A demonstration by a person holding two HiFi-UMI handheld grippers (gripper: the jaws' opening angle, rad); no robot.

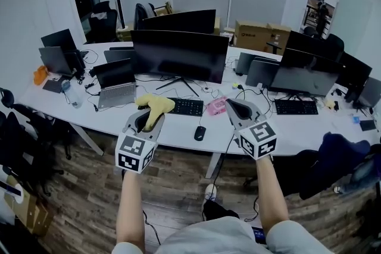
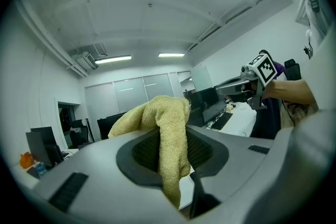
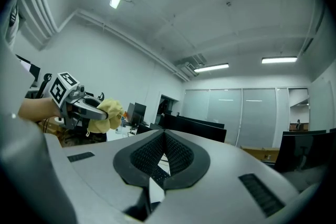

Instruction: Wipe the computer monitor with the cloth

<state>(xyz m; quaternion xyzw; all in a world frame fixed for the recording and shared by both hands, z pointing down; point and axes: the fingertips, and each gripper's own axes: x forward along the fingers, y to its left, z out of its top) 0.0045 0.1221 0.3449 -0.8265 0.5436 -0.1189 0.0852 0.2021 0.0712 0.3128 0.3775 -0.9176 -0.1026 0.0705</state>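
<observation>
A wide dark monitor (image 1: 178,55) stands on the white desk (image 1: 178,131) straight ahead. My left gripper (image 1: 150,110) is shut on a yellow cloth (image 1: 155,105), held in front of the desk below the monitor's left half. The cloth (image 2: 165,136) bulges out over the closed jaws in the left gripper view. My right gripper (image 1: 233,108) is shut with nothing in it, level with the left one and to its right. In the right gripper view the closed jaws (image 3: 164,136) point upward, and the left gripper with the cloth (image 3: 105,115) shows at the left.
On the desk lie a keyboard (image 1: 186,106), a mouse (image 1: 200,133), a pink item (image 1: 215,106) and a laptop (image 1: 115,84). More monitors (image 1: 300,72) stand to the right and behind. A chair with dark clothing (image 1: 333,157) is at the right; desk legs and cables are below.
</observation>
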